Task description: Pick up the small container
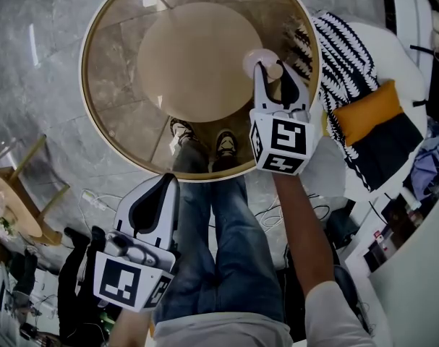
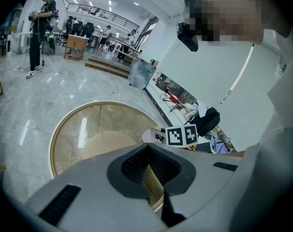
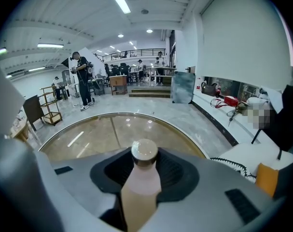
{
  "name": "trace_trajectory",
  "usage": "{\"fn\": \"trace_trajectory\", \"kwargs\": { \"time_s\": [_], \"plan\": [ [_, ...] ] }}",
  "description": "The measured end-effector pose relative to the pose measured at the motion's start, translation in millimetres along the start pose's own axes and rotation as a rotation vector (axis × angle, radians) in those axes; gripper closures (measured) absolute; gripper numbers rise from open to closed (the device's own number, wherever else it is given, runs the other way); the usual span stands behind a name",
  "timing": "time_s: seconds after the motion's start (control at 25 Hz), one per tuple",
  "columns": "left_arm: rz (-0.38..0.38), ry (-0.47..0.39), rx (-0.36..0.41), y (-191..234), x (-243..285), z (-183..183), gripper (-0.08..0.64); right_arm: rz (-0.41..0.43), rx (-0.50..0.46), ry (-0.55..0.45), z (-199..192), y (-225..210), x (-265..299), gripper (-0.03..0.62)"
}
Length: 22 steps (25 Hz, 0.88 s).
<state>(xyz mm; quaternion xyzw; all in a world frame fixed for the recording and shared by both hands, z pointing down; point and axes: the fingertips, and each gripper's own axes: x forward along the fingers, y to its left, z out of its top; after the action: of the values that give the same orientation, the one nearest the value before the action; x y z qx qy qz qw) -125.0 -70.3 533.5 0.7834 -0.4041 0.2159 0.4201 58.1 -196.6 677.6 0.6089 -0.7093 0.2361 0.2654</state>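
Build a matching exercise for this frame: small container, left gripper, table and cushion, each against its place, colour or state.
1 small container
2 left gripper
3 round table
4 cushion

A jaws together, held off the table
B orange, right of the table
C between the jaws of the right gripper
D glass top, gold rim

Pairs: 1-C, 2-A, 3-D, 4-B

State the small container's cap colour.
Beige cap on the small container; best in right gripper view.
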Motion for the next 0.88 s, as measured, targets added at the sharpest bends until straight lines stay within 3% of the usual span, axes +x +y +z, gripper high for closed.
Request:
{"fn": "trace_trajectory", "kwargs": {
  "time_s": [0.88],
  "plan": [
    [-0.008, 0.006, 0.003, -5.3, 3.9, 2.5, 0.542, 0.033, -0.006, -0.003, 0.3, -1.0, 1.3, 0.446]
  ]
}}
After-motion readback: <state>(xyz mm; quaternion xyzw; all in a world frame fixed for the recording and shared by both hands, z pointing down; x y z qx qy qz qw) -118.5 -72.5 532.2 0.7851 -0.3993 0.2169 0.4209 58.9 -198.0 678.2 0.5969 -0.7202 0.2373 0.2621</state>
